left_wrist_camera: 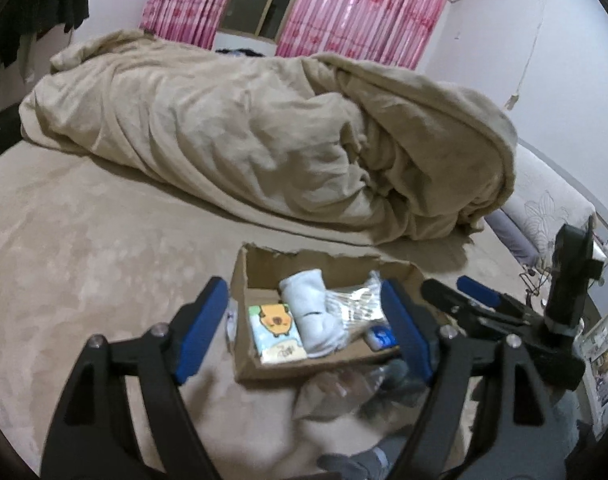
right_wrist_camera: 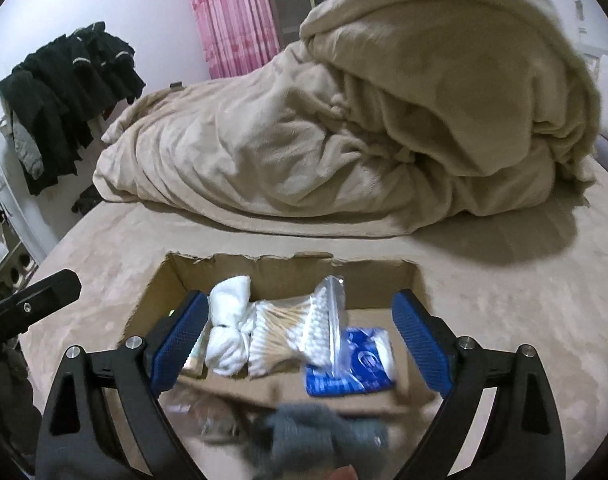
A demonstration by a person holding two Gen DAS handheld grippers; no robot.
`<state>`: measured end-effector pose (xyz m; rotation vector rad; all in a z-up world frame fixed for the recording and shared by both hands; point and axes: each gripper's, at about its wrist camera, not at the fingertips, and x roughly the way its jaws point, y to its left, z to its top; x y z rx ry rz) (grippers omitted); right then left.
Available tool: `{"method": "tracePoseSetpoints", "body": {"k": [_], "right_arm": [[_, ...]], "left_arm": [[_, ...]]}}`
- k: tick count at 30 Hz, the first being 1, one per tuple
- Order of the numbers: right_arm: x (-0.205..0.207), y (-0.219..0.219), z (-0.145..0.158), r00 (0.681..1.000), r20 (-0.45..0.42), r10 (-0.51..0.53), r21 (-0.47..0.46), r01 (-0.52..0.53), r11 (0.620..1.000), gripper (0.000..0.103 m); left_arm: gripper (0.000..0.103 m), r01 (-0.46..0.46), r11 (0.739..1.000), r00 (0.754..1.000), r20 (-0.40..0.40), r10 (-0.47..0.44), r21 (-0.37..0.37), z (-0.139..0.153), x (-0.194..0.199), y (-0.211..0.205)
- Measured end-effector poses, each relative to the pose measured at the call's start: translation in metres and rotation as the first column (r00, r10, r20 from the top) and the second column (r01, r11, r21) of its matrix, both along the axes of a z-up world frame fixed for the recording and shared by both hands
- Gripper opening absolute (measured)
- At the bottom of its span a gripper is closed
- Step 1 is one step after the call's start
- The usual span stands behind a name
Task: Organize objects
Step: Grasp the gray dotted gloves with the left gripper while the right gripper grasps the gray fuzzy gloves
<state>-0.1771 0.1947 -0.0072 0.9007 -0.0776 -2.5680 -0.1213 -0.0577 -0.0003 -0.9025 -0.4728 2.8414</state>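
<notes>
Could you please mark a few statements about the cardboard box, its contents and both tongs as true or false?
1. The cardboard box sits on a beige bed surface. True.
2. A bag of cotton swabs lies inside the box. True.
3. The right tongs are clamped on the white socks. False: they are open and hold nothing.
4. The box is empty. False: it holds socks, swabs, a blue packet and a cartoon tissue pack.
5. The left tongs are open. True.
6. The crumpled blanket is pink. False: it is beige; the curtains are pink.
</notes>
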Motion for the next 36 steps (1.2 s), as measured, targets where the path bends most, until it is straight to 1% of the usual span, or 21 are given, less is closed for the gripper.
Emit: {"method": "tracePoseSetpoints", "body": {"k": [4,9,13,19,21,22,26,28,30,33,34,36], "right_arm": [[0.021,0.014,0.015,0.999,-0.040,0.009,-0.002,-0.009,1.000,0.095],[0.043,0.029,0.023,0.997,-0.077,0.013,0.027,-0.011,1.000,0.095],[0.058,0.041,0.021,0.995,-0.096,0.021,0.040,-0.017,0.999,0.095],[0.073,0.052,0.009,0.996,-0.077,0.045,0.043,-0.041,0.998,0.095],[0.076,0.054,0.005,0.996,-0.072,0.052,0.051,-0.048,0.998,0.095],[0.077,0.054,0.002,0.996,-0.067,0.056,0.054,-0.052,0.997,0.095],[0.078,0.054,-0.010,0.997,-0.046,0.063,0.063,-0.060,0.996,0.095],[0.076,0.054,-0.017,0.997,-0.032,0.064,0.072,-0.061,0.996,0.095],[0.074,0.053,-0.022,0.998,-0.012,0.066,0.071,-0.065,0.995,0.095],[0.072,0.050,-0.030,0.998,-0.010,0.064,0.086,-0.063,0.994,0.095],[0.071,0.049,-0.033,0.998,-0.007,0.067,0.089,-0.066,0.994,0.095],[0.068,0.047,-0.040,0.998,-0.003,0.068,0.102,-0.067,0.993,0.095]], "left_arm": [[0.080,0.012,1.000,0.999,-0.038,-0.013,-0.026,0.012,0.020,0.005],[0.080,0.027,0.999,0.999,-0.044,-0.028,-0.025,0.016,0.036,0.006],[0.081,0.030,0.998,0.998,-0.052,-0.033,-0.052,0.014,0.051,0.009],[0.081,0.065,0.994,0.997,-0.042,-0.068,-0.084,0.002,0.069,0.024],[0.081,0.084,0.991,0.995,-0.040,-0.089,-0.107,-0.005,0.072,0.032],[0.081,0.086,0.989,0.995,-0.034,-0.091,-0.117,-0.010,0.073,0.035],[0.081,0.118,0.984,0.993,0.030,-0.115,-0.134,-0.031,0.068,0.046],[0.081,0.140,0.982,0.989,0.070,-0.132,-0.123,-0.043,0.065,0.052],[0.081,0.154,0.979,0.986,0.086,-0.144,-0.130,-0.052,0.062,0.058],[0.081,0.174,0.974,0.982,0.106,-0.159,-0.147,-0.065,0.060,0.066],[0.081,0.177,0.971,0.980,0.123,-0.158,-0.159,-0.070,0.058,0.070],[0.081,0.193,0.970,0.976,0.135,-0.173,-0.148,-0.075,0.056,0.073]]}}
